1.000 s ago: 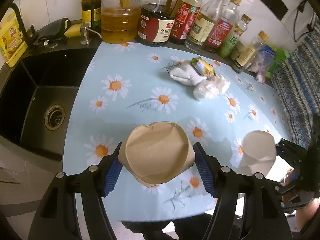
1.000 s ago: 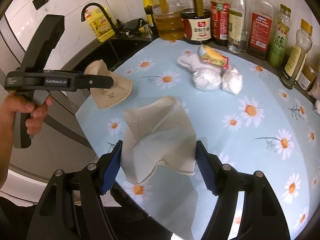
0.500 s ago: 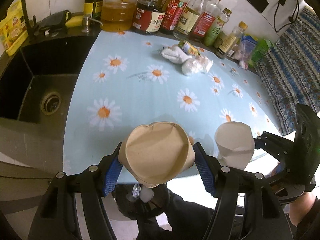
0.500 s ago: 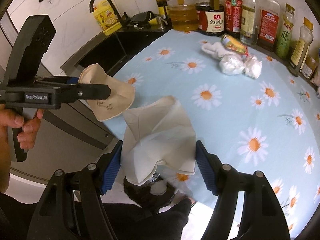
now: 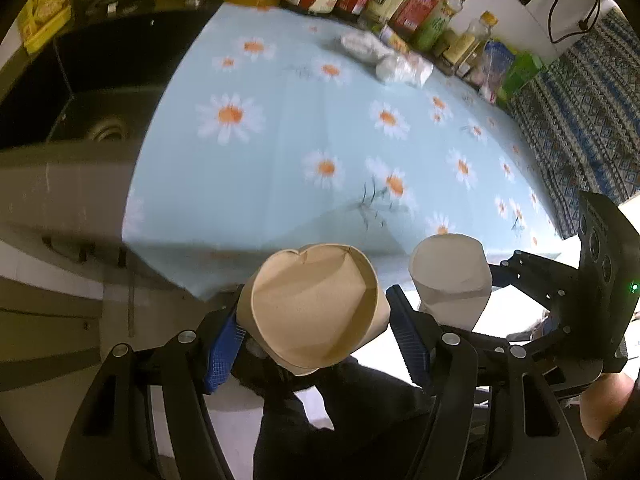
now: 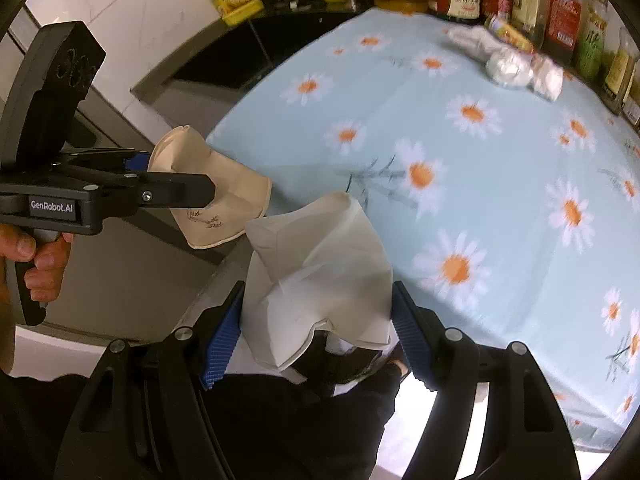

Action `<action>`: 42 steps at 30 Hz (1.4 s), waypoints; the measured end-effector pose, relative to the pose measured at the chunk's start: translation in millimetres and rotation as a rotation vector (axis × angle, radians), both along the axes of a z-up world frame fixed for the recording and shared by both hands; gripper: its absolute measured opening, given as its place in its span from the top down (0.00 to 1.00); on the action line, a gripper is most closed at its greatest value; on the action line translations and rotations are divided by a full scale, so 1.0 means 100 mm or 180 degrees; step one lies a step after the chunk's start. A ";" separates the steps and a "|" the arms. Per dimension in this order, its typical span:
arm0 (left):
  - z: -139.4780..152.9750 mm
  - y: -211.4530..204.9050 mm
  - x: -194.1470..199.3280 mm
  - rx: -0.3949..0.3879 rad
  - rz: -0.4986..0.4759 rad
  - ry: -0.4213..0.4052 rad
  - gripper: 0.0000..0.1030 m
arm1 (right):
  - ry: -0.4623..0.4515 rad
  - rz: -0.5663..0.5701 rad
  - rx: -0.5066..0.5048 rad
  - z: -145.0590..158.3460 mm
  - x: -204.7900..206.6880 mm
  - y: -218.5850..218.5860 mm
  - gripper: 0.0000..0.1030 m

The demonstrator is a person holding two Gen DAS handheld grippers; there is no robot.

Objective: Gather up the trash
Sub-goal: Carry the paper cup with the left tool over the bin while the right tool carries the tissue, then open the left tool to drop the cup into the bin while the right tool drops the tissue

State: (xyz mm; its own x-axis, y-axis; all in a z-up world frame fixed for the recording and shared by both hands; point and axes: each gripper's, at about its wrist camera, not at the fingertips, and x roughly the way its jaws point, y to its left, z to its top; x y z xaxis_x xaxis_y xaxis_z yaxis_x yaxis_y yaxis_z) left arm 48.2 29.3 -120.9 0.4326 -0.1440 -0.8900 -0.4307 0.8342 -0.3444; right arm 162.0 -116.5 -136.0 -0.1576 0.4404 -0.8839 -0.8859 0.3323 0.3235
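1. Pale blue daisy-print cloth (image 5: 280, 168) covers the counter; a dark sink (image 5: 92, 92) lies at its left, bottles (image 5: 404, 0) line the tiled back wall, and white wrapped trash (image 5: 400, 68) sits before them.
2. The left gripper (image 5: 316, 332) clenches a crushed tan paper cup (image 5: 316, 312) between its blue pads, off the counter's near edge.
3. The right gripper (image 6: 320, 328) likewise clamps a crumpled white paper cup (image 6: 320, 276), pads pressing both sides.

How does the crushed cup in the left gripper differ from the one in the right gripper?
The tan paper cup in the left gripper is beige-brown with a small printed sprig; the white paper cup in the right gripper is pale and plain. The tan cup keeps a rounded, heart-shaped mouth; the white cup is creased into sharper folds. Both are squashed paper cups clamped between blue pads, off the table's near edge.
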 end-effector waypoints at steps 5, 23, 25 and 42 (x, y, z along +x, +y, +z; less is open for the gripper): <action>-0.25 -0.06 -0.13 -0.0140 0.0006 0.0142 0.36 | 0.0088 0.0027 -0.0139 -0.19 -0.16 -0.02 0.32; -1.11 -0.23 -0.41 -0.0589 0.0058 0.0673 0.36 | 0.0343 -0.0054 -0.0485 -0.78 -0.36 0.03 0.31; -1.17 -0.24 -0.43 -0.0637 0.0078 0.0692 0.36 | 0.0361 -0.0042 -0.0487 -0.80 -0.38 0.06 0.31; -1.33 -0.21 -0.36 -0.0821 0.0199 0.0828 0.20 | 0.0536 -0.0216 -0.0445 -0.72 -0.16 0.06 0.19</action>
State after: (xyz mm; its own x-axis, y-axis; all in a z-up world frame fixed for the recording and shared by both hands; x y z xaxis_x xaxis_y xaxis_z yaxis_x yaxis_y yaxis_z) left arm 12.1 8.5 -254.4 0.2116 -0.3584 -0.9093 -0.5789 0.7036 -0.4121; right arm 146.3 -110.7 -207.7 -0.2822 0.3300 -0.9008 -0.7974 0.4414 0.4114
